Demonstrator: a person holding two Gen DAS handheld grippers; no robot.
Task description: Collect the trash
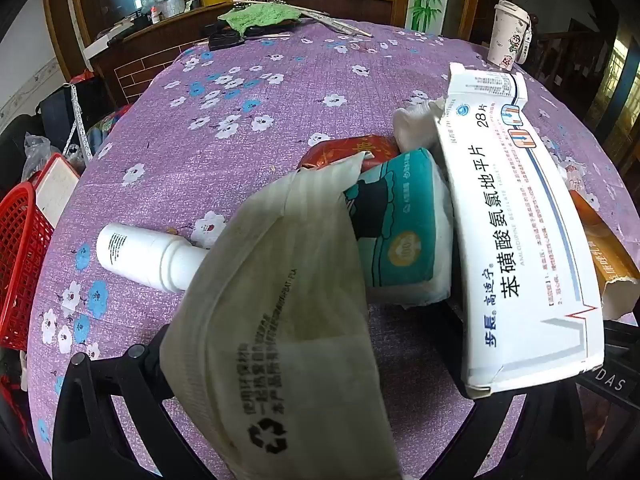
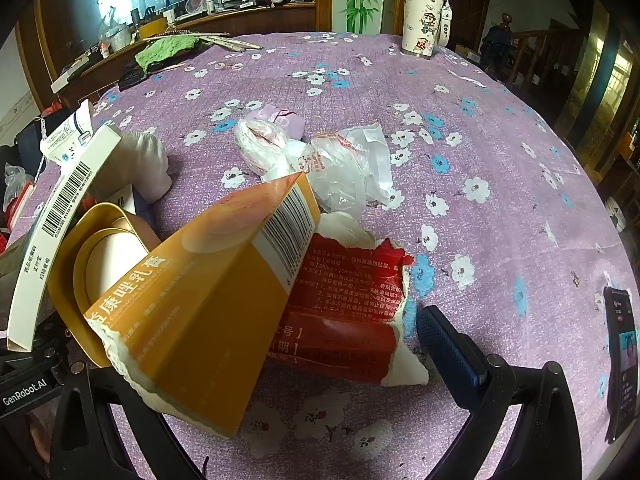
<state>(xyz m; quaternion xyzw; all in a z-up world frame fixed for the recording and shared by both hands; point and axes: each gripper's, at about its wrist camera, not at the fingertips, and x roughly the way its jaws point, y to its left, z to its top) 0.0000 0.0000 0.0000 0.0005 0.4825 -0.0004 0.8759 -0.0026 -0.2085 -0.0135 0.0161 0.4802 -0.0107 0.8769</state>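
My left gripper (image 1: pixel 320 360) holds a bundle of trash between its jaws: a beige plastic bag (image 1: pixel 280 320), a teal tissue pack (image 1: pixel 400 232) and a white medicine box (image 1: pixel 516 232). A white bottle (image 1: pixel 148 256) lies on the purple cloth to the left. My right gripper (image 2: pixel 280 352) holds a torn orange box (image 2: pixel 208 304) and a torn red packet (image 2: pixel 344 312); its blue-padded right finger (image 2: pixel 452 344) shows. Crumpled clear plastic bags (image 2: pixel 344 164) and a pink wrapper (image 2: pixel 280 118) lie further out.
A flowered purple tablecloth (image 2: pixel 500 200) covers the table. A cartoon cup (image 2: pixel 422 20) stands at the far side. A green cloth (image 2: pixel 164 50) and sticks lie far left. A phone (image 2: pixel 622 360) lies at right. A red basket (image 1: pixel 20 264) sits off the left edge.
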